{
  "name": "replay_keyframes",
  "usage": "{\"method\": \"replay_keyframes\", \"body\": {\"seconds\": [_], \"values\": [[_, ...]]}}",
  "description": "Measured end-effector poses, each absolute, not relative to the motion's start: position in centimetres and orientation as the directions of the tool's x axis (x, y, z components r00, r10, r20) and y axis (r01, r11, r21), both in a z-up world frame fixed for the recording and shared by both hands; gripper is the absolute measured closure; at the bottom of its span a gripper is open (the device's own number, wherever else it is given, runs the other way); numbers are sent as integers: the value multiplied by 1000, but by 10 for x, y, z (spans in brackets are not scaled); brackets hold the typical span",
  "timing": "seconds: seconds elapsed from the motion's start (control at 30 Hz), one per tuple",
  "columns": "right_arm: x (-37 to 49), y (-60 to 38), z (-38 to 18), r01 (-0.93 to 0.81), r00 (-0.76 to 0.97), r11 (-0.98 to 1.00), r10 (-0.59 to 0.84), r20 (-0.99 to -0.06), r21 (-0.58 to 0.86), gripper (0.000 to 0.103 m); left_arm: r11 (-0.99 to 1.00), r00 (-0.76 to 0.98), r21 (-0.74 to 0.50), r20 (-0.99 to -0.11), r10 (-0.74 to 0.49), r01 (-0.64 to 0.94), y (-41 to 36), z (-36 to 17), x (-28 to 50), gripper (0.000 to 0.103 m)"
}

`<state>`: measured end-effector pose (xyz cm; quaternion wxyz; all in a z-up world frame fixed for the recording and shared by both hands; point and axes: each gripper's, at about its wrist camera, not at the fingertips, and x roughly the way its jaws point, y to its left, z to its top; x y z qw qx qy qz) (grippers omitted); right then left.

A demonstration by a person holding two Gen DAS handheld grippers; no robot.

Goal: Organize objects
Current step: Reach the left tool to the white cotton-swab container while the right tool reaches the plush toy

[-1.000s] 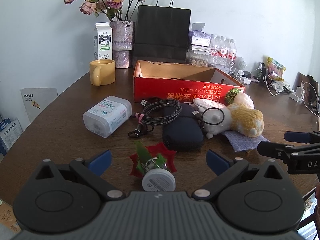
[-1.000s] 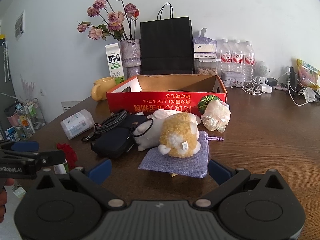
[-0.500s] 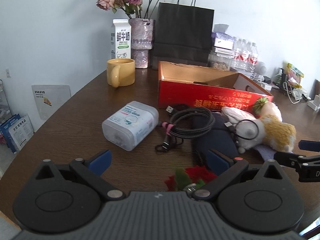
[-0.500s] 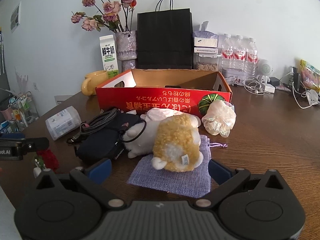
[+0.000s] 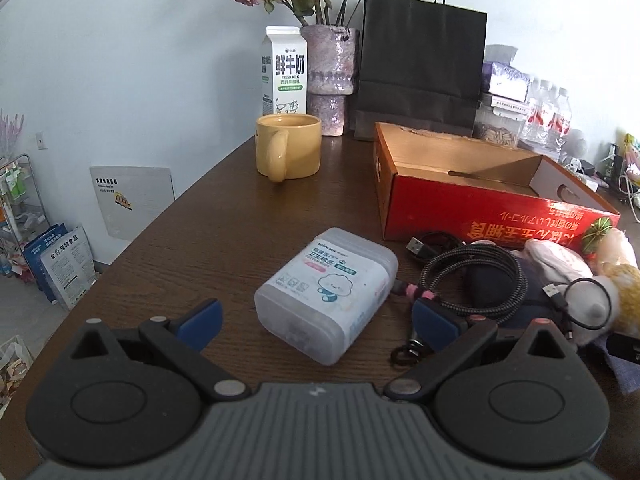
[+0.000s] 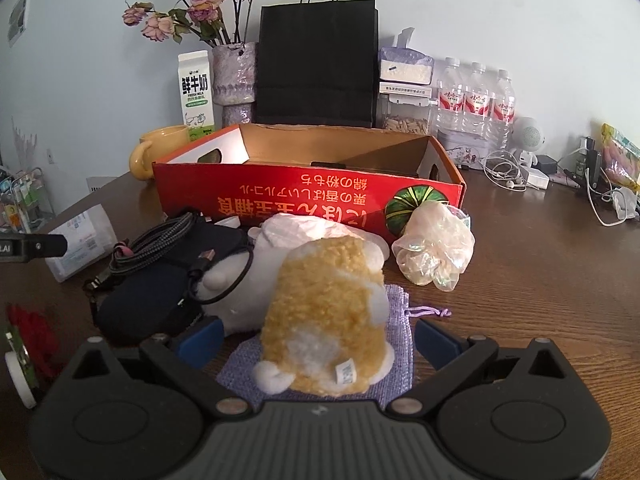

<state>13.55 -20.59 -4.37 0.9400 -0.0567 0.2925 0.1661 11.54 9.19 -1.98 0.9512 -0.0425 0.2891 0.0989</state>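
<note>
Blue-tipped and spread wide, the left gripper is holding nothing while framing the translucent swab box; the right gripper, equally wide and empty, is straddling the yellow plush toy lying on a lavender pouch. Beside them a braided cable is sitting on a dark case. Beyond, the red cardboard box is looking empty, so sorting seems barely begun, with everything still waiting outside.

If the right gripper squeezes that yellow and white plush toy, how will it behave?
The plush toy looks soft, so it would likely compress and sag between the right gripper's open jaws. Probably light. The black loop around it may snag and drag along.
</note>
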Motion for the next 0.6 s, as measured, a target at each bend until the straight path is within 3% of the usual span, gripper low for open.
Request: {"method": "replay_keyframes", "body": {"seconds": [0.33, 0.57, 0.6], "values": [[147, -211, -44, -393, 761, 919, 311, -569, -23, 42, 988, 790, 21, -598, 137, -155, 101, -31, 155, 0], [146, -216, -43, -403, 764, 915, 329, -555, -12, 49, 993, 776, -35, -628, 63, -109, 109, -38, 168, 0], [145, -216, -43, -404, 766, 915, 329, -552, -15, 49, 995, 777, -38, -627, 52, -97, 108, -39, 167, 5]]}}
